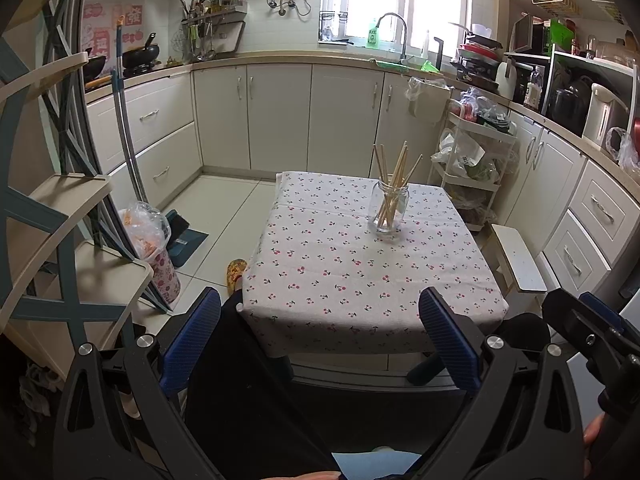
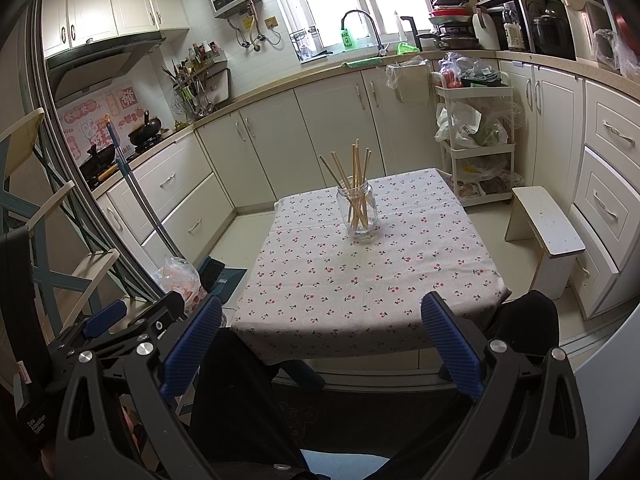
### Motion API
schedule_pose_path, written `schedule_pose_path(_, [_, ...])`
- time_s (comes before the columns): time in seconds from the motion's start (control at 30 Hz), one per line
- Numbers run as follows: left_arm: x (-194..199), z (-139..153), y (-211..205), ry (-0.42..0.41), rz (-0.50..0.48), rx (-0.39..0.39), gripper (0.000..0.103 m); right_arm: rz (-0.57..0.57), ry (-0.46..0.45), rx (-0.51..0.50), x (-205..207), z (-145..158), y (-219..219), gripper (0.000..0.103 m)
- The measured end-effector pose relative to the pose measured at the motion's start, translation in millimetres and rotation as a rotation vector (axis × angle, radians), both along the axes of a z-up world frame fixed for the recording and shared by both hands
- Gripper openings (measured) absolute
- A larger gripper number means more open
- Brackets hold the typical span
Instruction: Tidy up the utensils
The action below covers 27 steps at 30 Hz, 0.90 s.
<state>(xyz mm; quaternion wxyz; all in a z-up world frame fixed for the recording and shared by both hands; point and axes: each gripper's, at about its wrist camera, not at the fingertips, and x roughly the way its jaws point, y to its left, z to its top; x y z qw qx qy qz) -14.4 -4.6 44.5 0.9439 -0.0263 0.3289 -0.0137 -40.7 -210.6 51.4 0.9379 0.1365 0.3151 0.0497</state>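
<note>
Left gripper [image 1: 320, 340]: blue-padded fingers [image 1: 192, 344] spread wide, nothing between them, touching nothing. It hangs short of the near edge of the table [image 1: 460, 300], over the person's dark-clad lap.

Right gripper [image 2: 320, 344]: fingers [image 2: 452, 344] likewise spread wide, empty, clear of the cloth. It hangs level with the table's near edge, also over the lap. In the right wrist view the left gripper shows at 9 o'clock low; in the left wrist view the right gripper sits at 4 o'clock.

Glass jar [image 2: 357, 210]: upright on the cherry-print tablecloth, toward the far half of the table, at roughly 12 o'clock from the right gripper and 1 o'clock from the left. Well apart from both grippers.

Chopsticks [image 2: 356, 176]: a bundle of pale wooden sticks standing in the jar, tips fanned out above the rim, lower ends resting on the jar's bottom. Exact count unclear.

Rest of the tablecloth is bare.

Surroundings: white stool [image 2: 548, 236] at 3 o'clock beside the table; cabinets [image 1: 280, 116] along the far wall at 12 o'clock.
</note>
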Motion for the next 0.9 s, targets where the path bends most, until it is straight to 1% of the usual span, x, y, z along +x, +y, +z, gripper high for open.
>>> schedule_pose_path(0.57, [0, 0, 0, 0.001, -0.002, 0.0, 0.095, 0.001, 0.001, 0.002, 0, 0, -1, 0.096])
schedule_pose_path(0.7, [5, -3, 3, 0.033, -0.013, -0.027, 0.095, 0.002, 0.002, 0.003, 1, -1, 1, 0.096])
schedule_pose_path(0.8, [10, -9, 6, 0.061, -0.041, -0.074, 0.095, 0.005, 0.005, 0.007, 0, -3, 6, 0.096])
schedule_pose_path(0.83, [12, -11, 8, 0.066, -0.045, -0.078, 0.095, 0.005, 0.006, 0.01, 0, -3, 7, 0.096])
schedule_pose_path(0.9, [12, -13, 5, 0.063, -0.043, -0.047, 0.095, 0.003, 0.006, 0.012, 0, -3, 9, 0.096])
